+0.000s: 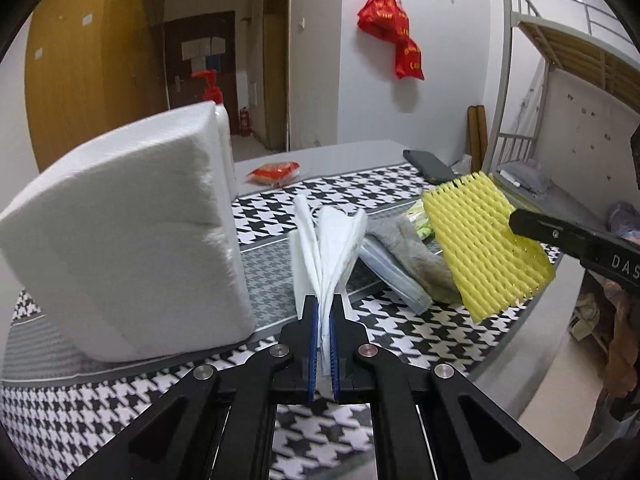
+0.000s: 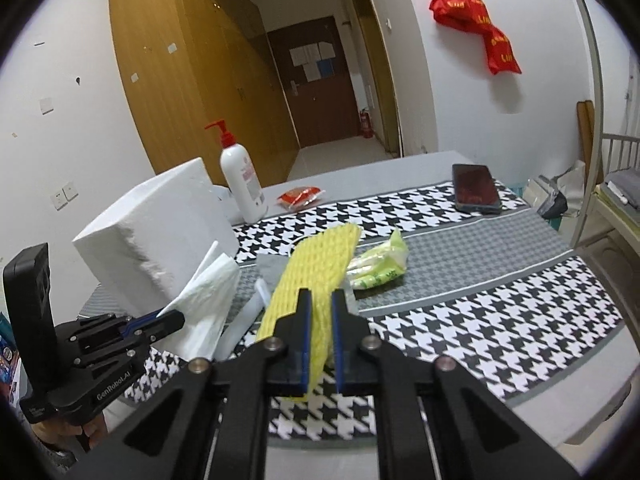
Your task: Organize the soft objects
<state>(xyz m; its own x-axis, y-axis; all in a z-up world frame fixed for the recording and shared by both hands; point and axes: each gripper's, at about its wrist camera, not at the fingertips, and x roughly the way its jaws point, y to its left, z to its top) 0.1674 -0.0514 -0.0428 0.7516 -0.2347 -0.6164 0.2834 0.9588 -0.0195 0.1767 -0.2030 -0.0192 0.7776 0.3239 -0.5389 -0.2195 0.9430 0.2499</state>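
- Left gripper [image 1: 324, 306]: jaws clamped on a folded white foam sheet [image 1: 328, 240] that fans out ahead of the tips; a large white foam block [image 1: 132, 240] stands just left of them.
- Right gripper [image 2: 320, 300]: jaws clamped on one edge of a yellow foam net sleeve [image 2: 316, 268], lifted over the houndstooth tablecloth [image 2: 480, 320].
- Risk: both grips are narrow edge pinches, so a fast swing could pull the soft foam free.
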